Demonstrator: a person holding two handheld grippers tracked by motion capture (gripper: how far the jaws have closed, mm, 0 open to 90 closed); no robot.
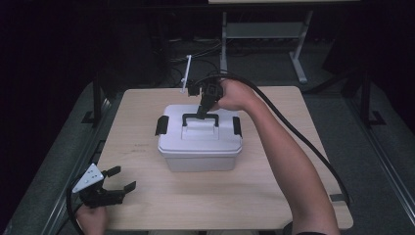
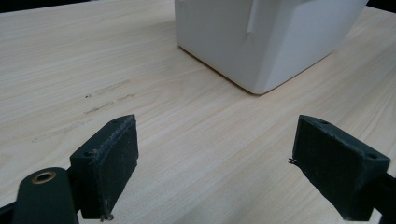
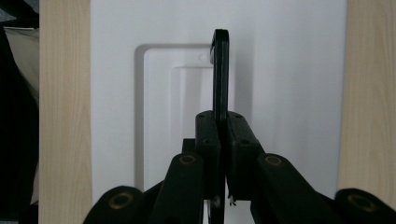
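Note:
A white lidded plastic box (image 1: 199, 147) with black side latches stands in the middle of the light wooden table (image 1: 147, 205). Its black carry handle (image 1: 199, 117) stands raised over the lid. My right gripper (image 1: 202, 113) comes down from the far side and is shut on that handle; in the right gripper view the handle bar (image 3: 220, 70) runs up from between the closed pads (image 3: 208, 140). My left gripper (image 1: 120, 179) rests low at the table's near left corner, open, with nothing between its pads (image 2: 114, 161). The box's lower corner (image 2: 261, 46) lies ahead of it.
A thick black cable (image 1: 303, 142) trails from the right gripper along the forearm to the table's right edge. A thin white stand (image 1: 186, 73) rises behind the table's far edge. Metal rails run along both sides, and a desk frame (image 1: 264, 34) stands in the dark background.

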